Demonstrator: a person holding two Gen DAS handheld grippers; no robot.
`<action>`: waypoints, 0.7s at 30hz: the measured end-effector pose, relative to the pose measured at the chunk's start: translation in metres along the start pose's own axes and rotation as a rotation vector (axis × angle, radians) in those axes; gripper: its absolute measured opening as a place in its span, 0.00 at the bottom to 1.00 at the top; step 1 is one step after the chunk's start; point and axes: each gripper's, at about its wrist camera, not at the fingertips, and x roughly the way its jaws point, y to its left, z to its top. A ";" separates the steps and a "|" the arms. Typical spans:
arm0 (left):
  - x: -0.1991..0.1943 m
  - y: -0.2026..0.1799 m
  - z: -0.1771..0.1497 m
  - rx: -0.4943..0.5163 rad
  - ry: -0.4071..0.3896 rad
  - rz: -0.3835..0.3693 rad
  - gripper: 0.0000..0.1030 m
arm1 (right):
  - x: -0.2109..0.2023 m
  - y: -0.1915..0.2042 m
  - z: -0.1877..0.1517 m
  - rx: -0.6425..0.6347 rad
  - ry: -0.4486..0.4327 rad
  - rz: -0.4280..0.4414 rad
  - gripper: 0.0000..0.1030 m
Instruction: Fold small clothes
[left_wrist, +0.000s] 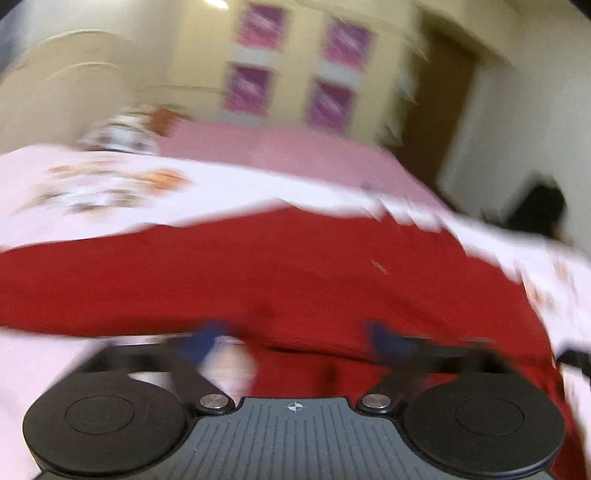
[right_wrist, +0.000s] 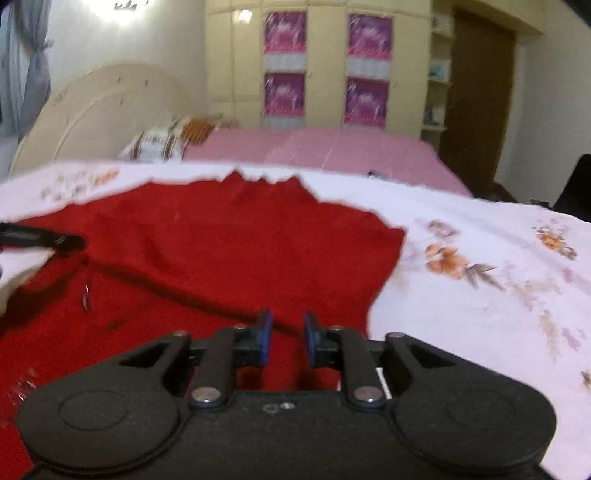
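A red garment (left_wrist: 280, 273) lies spread flat on a white floral sheet (left_wrist: 92, 192); it also shows in the right wrist view (right_wrist: 207, 251). My left gripper (left_wrist: 295, 336) is open wide, its blue fingertips (left_wrist: 207, 332) low over the garment's near edge; the view is blurred. My right gripper (right_wrist: 288, 339) is partly open with a narrow gap, over the garment's near right part, holding nothing that I can see. The left gripper's finger (right_wrist: 44, 238) shows at the left edge of the right wrist view, over the garment.
The floral sheet (right_wrist: 480, 288) covers the near bed surface. A pink bedspread (right_wrist: 332, 151) and a patterned pillow (right_wrist: 155, 144) lie further back. A wardrobe with purple panels (right_wrist: 325, 66) and a brown door (right_wrist: 476, 103) stand behind.
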 end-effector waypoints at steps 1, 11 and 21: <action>-0.011 0.021 -0.001 -0.038 -0.003 0.021 0.94 | -0.003 -0.001 -0.001 0.009 0.001 -0.010 0.19; -0.064 0.242 -0.035 -0.842 -0.165 0.116 0.75 | -0.032 0.022 -0.007 0.023 0.039 0.010 0.20; -0.055 0.283 -0.036 -1.020 -0.276 0.091 0.67 | -0.035 0.039 0.014 0.003 0.012 0.017 0.23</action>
